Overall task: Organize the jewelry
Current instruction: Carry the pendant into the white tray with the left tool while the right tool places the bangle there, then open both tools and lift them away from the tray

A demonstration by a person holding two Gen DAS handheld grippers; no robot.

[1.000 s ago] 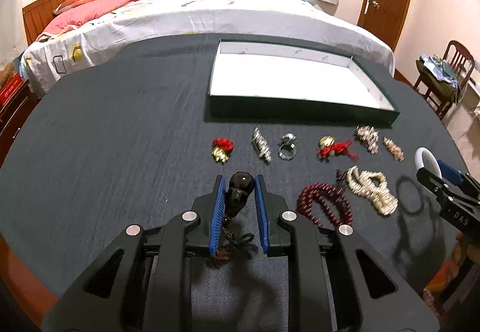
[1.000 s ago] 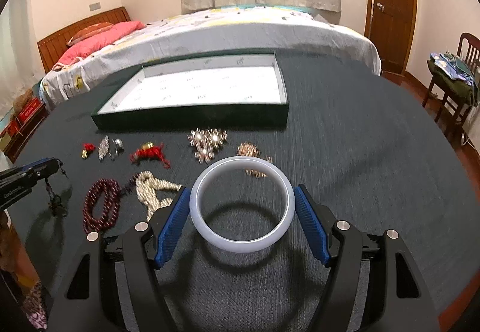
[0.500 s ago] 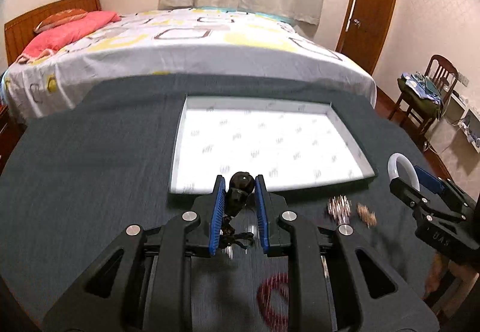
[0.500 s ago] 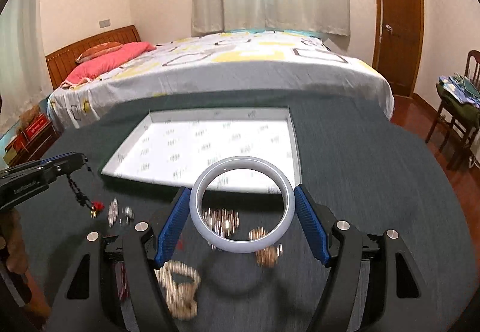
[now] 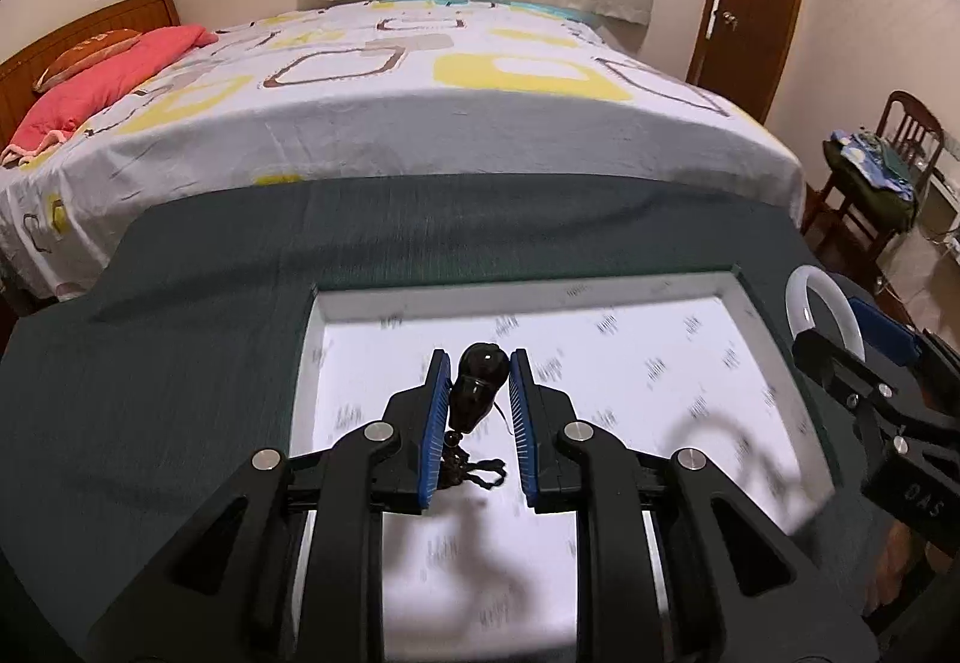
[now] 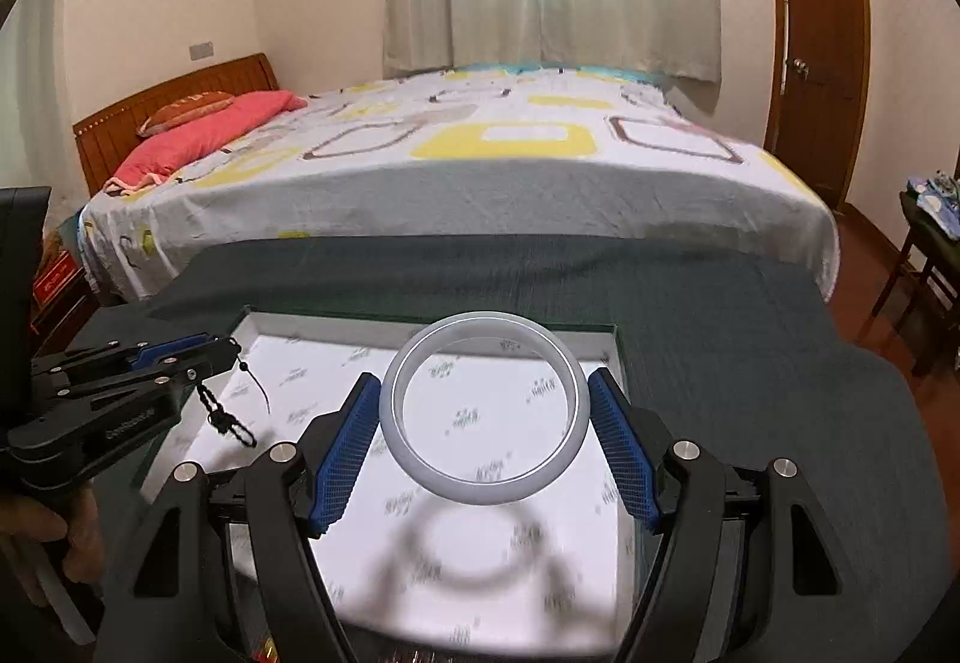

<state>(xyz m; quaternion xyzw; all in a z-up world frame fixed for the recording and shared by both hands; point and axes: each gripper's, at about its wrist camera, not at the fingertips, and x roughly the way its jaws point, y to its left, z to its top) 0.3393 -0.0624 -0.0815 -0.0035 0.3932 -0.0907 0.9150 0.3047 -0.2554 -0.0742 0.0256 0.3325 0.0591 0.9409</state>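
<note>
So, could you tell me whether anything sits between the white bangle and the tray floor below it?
Nothing visible does. The white bangle, clamped in the right tongs, hangs over bare white lining of the tray; only its shadow lies beneath. The left tongs hold a dark pendant off to one side.

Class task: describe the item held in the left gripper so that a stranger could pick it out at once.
Find the shallow white-lined tray on the dark cloth. Over it, the left gripper pinches a glossy dark bead pendant with a dangling black cord, unlike the pale round bangle in the right gripper.
</note>
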